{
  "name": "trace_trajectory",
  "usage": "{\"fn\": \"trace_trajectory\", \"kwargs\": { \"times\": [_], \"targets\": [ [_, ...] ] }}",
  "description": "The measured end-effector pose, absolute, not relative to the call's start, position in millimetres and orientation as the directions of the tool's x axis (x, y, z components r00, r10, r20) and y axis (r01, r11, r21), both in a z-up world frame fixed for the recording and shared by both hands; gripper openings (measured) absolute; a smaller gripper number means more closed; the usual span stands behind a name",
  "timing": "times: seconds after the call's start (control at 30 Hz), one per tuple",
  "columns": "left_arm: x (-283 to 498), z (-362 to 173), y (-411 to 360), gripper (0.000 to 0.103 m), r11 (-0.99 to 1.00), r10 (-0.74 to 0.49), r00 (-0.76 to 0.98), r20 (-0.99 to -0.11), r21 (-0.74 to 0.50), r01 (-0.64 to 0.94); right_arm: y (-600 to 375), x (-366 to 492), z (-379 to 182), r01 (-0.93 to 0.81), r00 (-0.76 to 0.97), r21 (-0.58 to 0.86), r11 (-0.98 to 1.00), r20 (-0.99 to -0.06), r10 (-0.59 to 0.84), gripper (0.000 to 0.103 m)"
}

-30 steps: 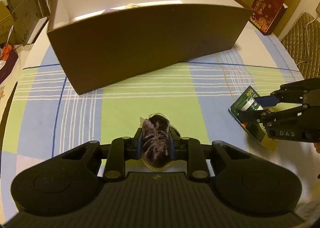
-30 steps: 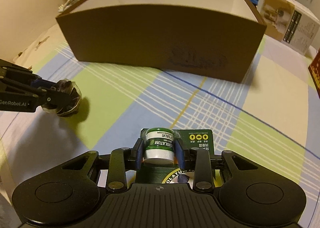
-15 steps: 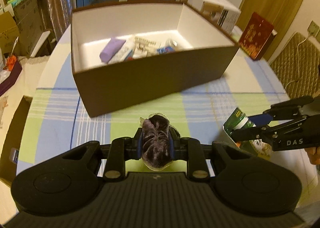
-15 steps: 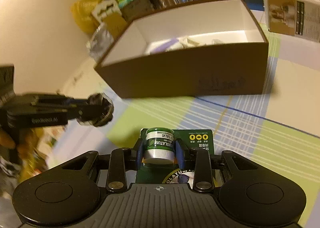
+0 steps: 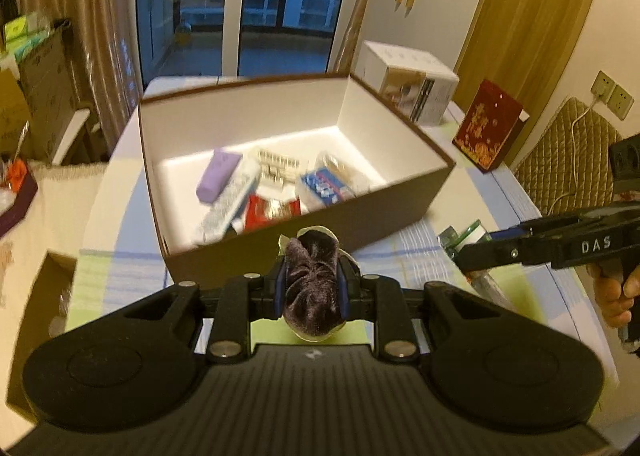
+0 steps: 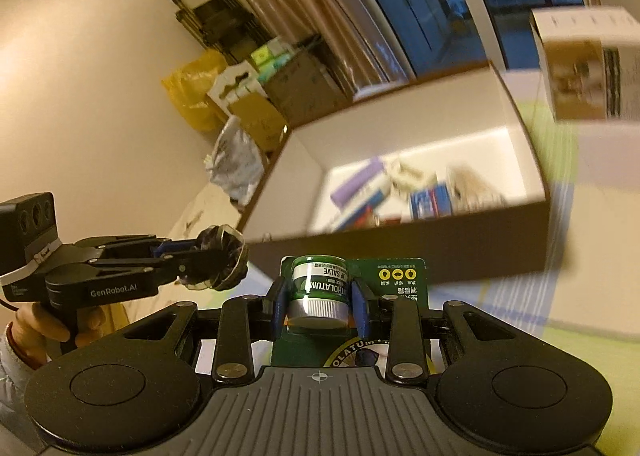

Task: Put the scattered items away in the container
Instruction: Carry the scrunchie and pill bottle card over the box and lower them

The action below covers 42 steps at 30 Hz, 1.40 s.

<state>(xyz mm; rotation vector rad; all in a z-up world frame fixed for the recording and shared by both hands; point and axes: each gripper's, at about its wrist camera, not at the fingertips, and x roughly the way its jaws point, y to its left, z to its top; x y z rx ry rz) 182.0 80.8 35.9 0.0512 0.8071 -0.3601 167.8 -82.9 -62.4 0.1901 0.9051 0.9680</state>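
A checked surface (image 5: 120,276) bears the brown box (image 5: 400,211). The left tool (image 5: 311,288) grips a crumpled purple velvet scrunchie (image 5: 314,288). The right tool (image 6: 319,302) clamps a green carded salve jar (image 6: 319,292)

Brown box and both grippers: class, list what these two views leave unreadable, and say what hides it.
- Left wrist view: items in the brown box are motion-blurred; the near wall hides the closest ones.
- Left wrist view: the green salve pack is mostly behind the right gripper.
- Right wrist view: the velvet scrunchie is partly covered by the left gripper.
- Right wrist view: the white carton is blurred, print illegible.
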Motion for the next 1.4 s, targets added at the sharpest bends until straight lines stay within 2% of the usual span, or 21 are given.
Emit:
{"fn": "trace_trajectory", "kwargs": {
  "times": [0.3, 0.53, 0.93, 1.4],
  "targets": [
    [228, 68, 79, 0.020, 0.928, -0.274, 0.690, -0.670, 0.005, 0.374, -47, 216, -32, -0.701, 0.313, 0.410, 0.584, -0.559, 0.768, 0.036],
    [287, 73, 76, 0.020, 0.924, -0.252, 0.697, -0.671, 0.046, 0.378, -8, 265, -45, -0.724, 0.357, 0.281, 0.630, -0.629, 0.691, 0.036],
    [370, 24, 83, 0.020, 0.936, -0.181, 0.622, -0.762, 0.061, 0.346, 47, 331, -114, -0.790, 0.370, 0.055, 0.610, -0.751, 0.547, 0.036],
    [422, -21, 93, 0.020, 0.947, -0.143, 0.573, -0.807, 0.057, 0.316, 76, 369, -159, -0.824, 0.368, -0.057, 0.563, -0.809, 0.457, 0.037]
  ]
}}
